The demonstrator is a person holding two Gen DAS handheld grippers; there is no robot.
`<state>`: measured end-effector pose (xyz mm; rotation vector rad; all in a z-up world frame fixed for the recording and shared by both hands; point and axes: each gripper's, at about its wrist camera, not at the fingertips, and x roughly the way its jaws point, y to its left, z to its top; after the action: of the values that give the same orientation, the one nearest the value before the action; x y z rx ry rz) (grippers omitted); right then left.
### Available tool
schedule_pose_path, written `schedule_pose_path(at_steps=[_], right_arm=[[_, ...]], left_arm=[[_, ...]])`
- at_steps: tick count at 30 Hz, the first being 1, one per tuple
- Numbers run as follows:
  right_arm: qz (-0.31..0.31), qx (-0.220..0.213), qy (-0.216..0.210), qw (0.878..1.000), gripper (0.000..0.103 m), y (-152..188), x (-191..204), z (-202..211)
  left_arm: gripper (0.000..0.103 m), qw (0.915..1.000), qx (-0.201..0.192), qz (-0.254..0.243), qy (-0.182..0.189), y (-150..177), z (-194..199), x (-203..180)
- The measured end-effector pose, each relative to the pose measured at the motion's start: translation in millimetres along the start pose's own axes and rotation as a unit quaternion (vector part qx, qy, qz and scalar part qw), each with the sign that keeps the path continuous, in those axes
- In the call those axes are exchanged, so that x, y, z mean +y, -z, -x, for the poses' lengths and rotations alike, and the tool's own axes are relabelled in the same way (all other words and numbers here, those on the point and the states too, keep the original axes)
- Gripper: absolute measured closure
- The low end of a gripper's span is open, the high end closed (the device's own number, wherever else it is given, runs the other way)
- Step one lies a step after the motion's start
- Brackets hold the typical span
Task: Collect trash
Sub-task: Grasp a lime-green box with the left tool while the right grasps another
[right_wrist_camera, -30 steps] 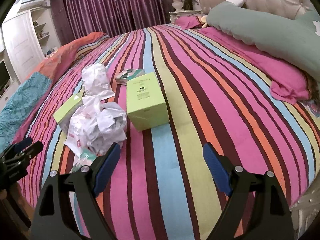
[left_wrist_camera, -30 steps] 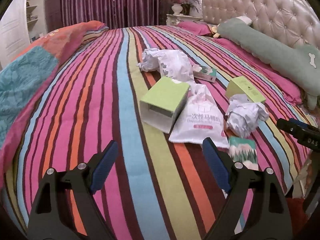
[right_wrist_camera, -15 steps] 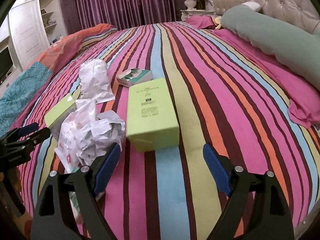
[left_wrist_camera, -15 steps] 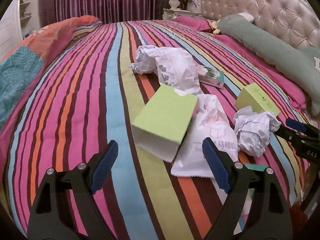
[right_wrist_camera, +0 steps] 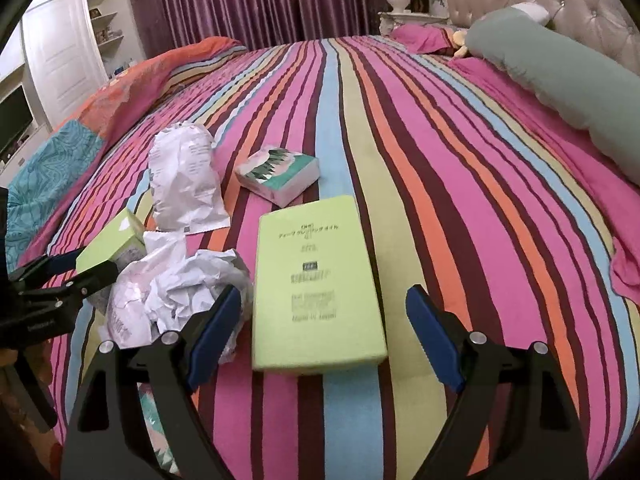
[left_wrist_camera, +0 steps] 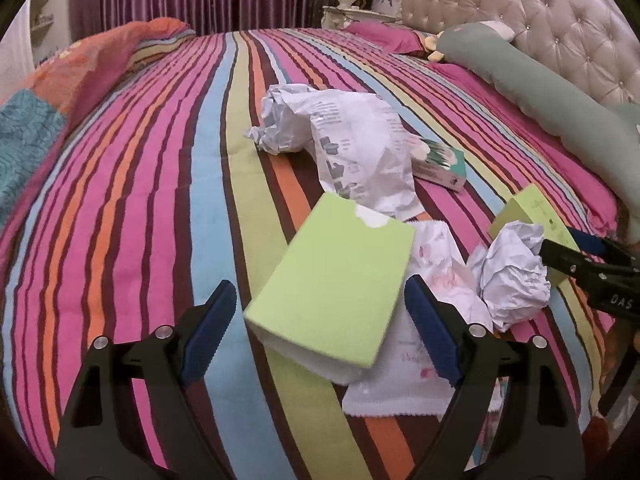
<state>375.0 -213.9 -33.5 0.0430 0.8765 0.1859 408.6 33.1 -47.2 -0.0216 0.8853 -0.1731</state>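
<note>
We bring both tools in low over the striped bed (left_wrist_camera: 168,184), closer to the litter than a second ago. Our left hand-held gripper (left_wrist_camera: 318,322), jaws wide apart, now brackets the open green carton (left_wrist_camera: 332,280), which lies on a white printed bag (left_wrist_camera: 400,376). Our right hand-held gripper (right_wrist_camera: 322,320), equally spread, frames the printed green box (right_wrist_camera: 316,280) beside the crumpled paper (right_wrist_camera: 188,288). Nothing is gripped yet; both approaches look nearly ready for closing.
</note>
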Motion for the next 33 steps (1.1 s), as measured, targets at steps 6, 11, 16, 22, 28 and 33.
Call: schedule_pose_path(at_steps=[6,11,16,22,28,33], right_arm=[[-0.011,0.022,-0.011,1.0,0.022,-10.5,-6.3,-16.6],[-0.026,0.04,-0.008,0.999,0.023,-14.3,-9.8,-29.4],[-0.017,0.05,-0.011,0.999,0.045,-10.9,-6.6,-29.6],[-0.004,0.036,0.011,0.999,0.046,-0.5,1.0,-12.4],[-0.031,0.031,0.023,0.999,0.046,3.6,-6.0,8.7],[-0.053,0.024,0.025,0.998,0.046,13.2,-12.6,31.6]], left_arm=[[0.019,0.9996,0.027,0.001,0.008,-7.4,-20.5,5.4],[0.021,0.9982,0.039,0.044,0.016,-6.3,-32.6,13.2],[0.04,0.9979,0.04,0.05,-0.006,-5.3,-34.9,14.8],[0.04,0.9978,0.033,0.056,-0.016,4.5,-19.4,17.1],[0.04,0.997,0.021,0.069,-0.027,16.7,15.7,22.4],[0.04,0.9968,0.008,0.071,-0.037,32.5,48.2,21.8]])
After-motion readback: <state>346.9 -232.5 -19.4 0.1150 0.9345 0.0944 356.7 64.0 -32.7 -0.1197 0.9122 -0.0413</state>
